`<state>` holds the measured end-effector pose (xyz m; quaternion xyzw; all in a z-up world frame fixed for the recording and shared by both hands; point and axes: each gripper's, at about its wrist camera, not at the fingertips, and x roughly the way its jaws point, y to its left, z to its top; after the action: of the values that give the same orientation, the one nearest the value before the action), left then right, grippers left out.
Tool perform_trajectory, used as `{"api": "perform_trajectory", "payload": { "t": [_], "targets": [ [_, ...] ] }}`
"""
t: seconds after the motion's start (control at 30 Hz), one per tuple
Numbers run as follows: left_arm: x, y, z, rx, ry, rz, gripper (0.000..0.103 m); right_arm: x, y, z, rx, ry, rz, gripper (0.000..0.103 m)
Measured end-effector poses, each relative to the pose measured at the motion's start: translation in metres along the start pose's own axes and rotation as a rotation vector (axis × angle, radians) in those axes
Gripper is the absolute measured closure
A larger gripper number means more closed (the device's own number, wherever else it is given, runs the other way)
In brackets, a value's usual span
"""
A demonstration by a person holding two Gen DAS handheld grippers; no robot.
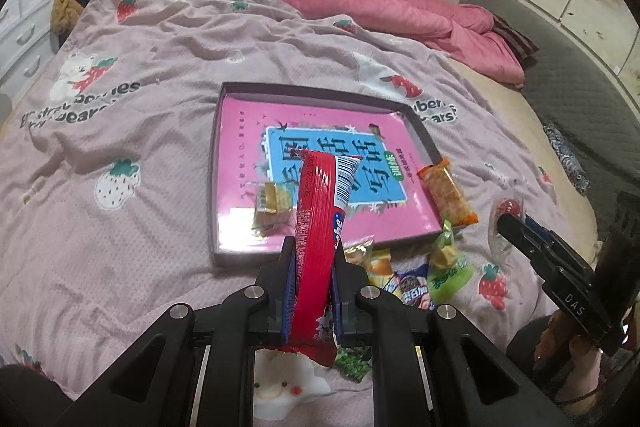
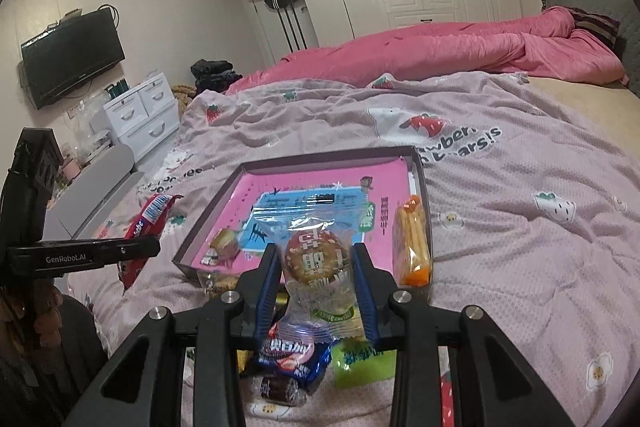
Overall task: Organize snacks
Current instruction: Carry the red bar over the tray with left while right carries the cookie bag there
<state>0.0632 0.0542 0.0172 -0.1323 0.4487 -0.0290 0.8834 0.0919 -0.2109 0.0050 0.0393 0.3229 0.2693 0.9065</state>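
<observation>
1. While both grippers carry a snack above the bed, the shallow box [image 1: 224,163] lies on the strawberry blanket [image 1: 120,131], lined with a pink book cover.
2. Left gripper [image 1: 314,269]: clenched on a long red wrapper [image 1: 320,211], held near its lower end, the upper end standing free over the near edge of the box.
3. Right gripper [image 2: 316,267]: jaws part-closed, gripping a clear packet with a round biscuit [image 2: 314,259], just short of the box's near wall.
4. Judged step: carrying each snack to the box. To do it well, the left should clear the near wall, lay the red wrapper flat along one side, then let go low. The right should do likewise, away from the pieces already inside.
5. Risk, judged: the crinkly film may slip or cling to a pad on release.
6. Count inside the box: one small gold-wrapped snack [image 1: 272,205].
7. One orange bar [image 2: 412,243] lies along the box's right wall; whether it is fully inside cannot be told.
8. Count outside, near edge: a loose heap of at least four wrapped pieces, among them a blue packet [image 2: 296,361] and a green packet [image 1: 450,277]; exact number unclear.
9. Held: two snacks, one per gripper.
</observation>
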Motion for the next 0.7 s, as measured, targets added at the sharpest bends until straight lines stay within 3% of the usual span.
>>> {"api": "perform_trajectory", "payload": {
  "t": [0.7],
  "targets": [
    [0.021, -0.025, 0.025, 0.033, -0.031, -0.005, 0.088, 0.007, -0.01, 0.021, 0.008, -0.068, 0.007, 0.067]
  ]
}}
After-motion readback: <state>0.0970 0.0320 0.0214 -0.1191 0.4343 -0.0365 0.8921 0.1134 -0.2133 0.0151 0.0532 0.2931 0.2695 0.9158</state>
